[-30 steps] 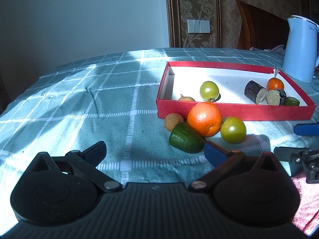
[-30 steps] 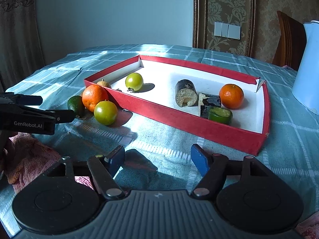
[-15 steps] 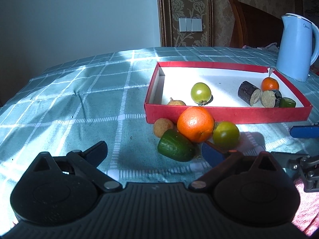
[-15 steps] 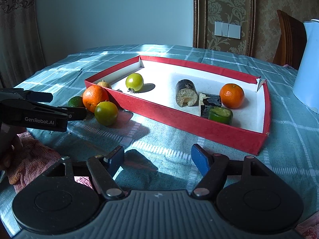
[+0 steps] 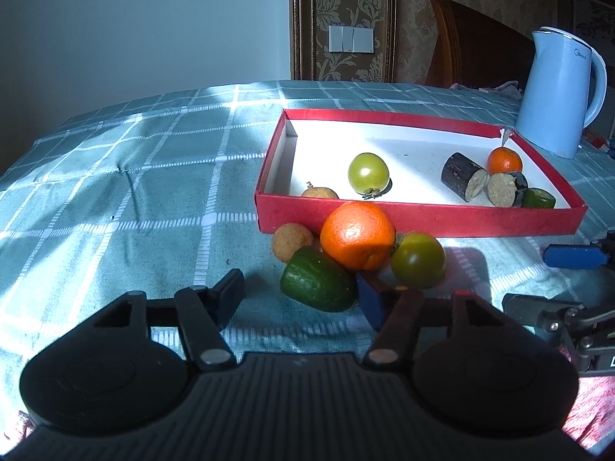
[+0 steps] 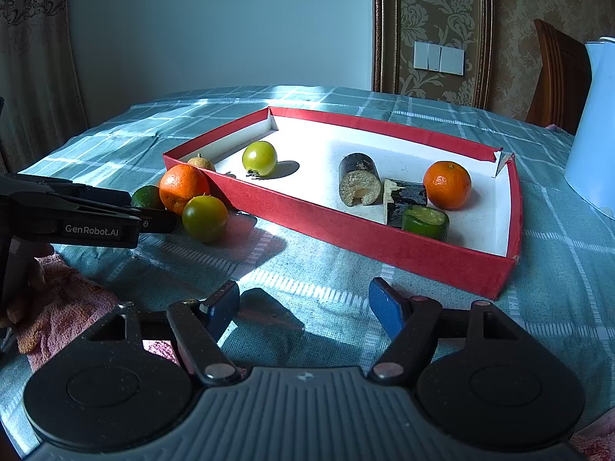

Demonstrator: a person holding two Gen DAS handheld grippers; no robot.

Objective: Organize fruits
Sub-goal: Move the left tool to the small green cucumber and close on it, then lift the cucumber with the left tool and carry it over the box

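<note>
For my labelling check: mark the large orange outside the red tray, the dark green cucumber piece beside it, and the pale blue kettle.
large orange [image 5: 357, 236], left wrist view, sunlit front.
dark green cucumber piece [image 5: 317, 280], left wrist view, skin.
pale blue kettle [image 5: 557, 92], left wrist view, body.

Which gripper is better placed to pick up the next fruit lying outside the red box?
Left. The left gripper is open just before the cucumber piece and large orange. The right gripper is open over bare tablecloth, farther from that cluster, beside the red box.
</note>
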